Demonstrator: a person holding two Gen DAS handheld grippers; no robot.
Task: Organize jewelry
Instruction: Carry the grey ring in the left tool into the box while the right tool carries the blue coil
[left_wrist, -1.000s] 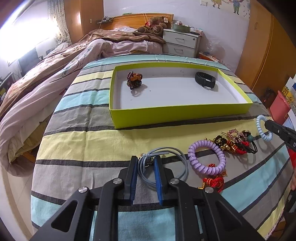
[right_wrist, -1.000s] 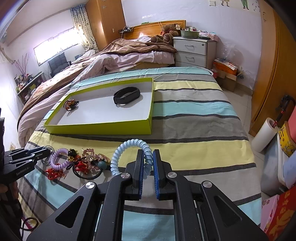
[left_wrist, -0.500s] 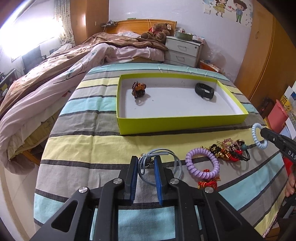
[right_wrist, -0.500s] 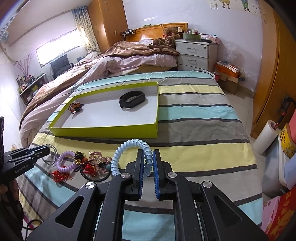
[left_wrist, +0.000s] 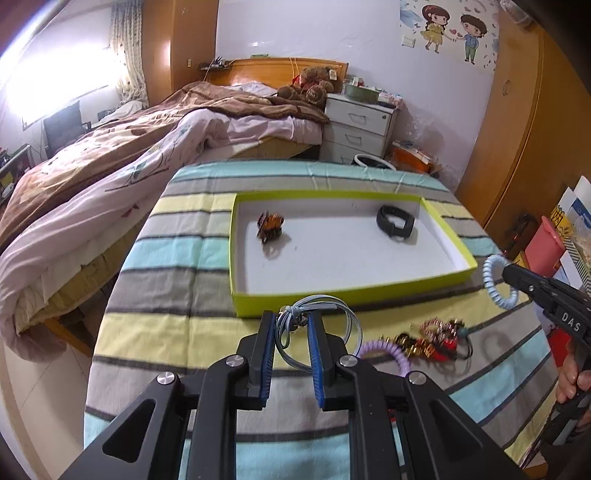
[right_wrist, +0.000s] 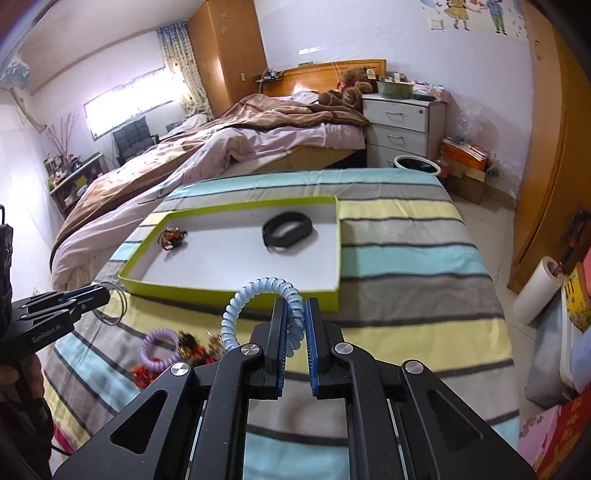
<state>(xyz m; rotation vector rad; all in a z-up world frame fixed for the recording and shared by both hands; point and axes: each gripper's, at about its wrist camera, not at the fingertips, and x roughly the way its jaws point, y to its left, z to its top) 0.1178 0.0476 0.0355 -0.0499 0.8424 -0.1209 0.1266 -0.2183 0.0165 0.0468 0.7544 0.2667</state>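
the left gripper (left_wrist: 290, 321) has its blue-padded fingers (left_wrist: 267, 354) drawn in on a grey cord necklace (left_wrist: 325, 332), pinching it near its small metal clasp while the rest of the loop hangs out to the right above the striped bedspread (left_wrist: 155, 295). the right gripper (right_wrist: 294, 314) is pressed onto a pale blue spiral hair tie (right_wrist: 258, 295), whose coil arches up and to the left of the pads. ahead of both lies a shallow lime-green box lid (left_wrist: 332, 293) with a white floor; inside it sit a beaded orange and dark bracelet (left_wrist: 270, 225) toward the left end and a black fitness band (left_wrist: 395, 221) toward the right end, well apart from each other. on the bedspread just in front of the lid lie a lilac spiral hair tie (right_wrist: 157, 349) and, touching it, a tangle of red, gold and black trinkets (left_wrist: 432, 341), blurred in both views. the left wrist view shows "das" in white on the side of the right gripper, and the right wrist view shows "genrobot.ai" on the side of the left one.
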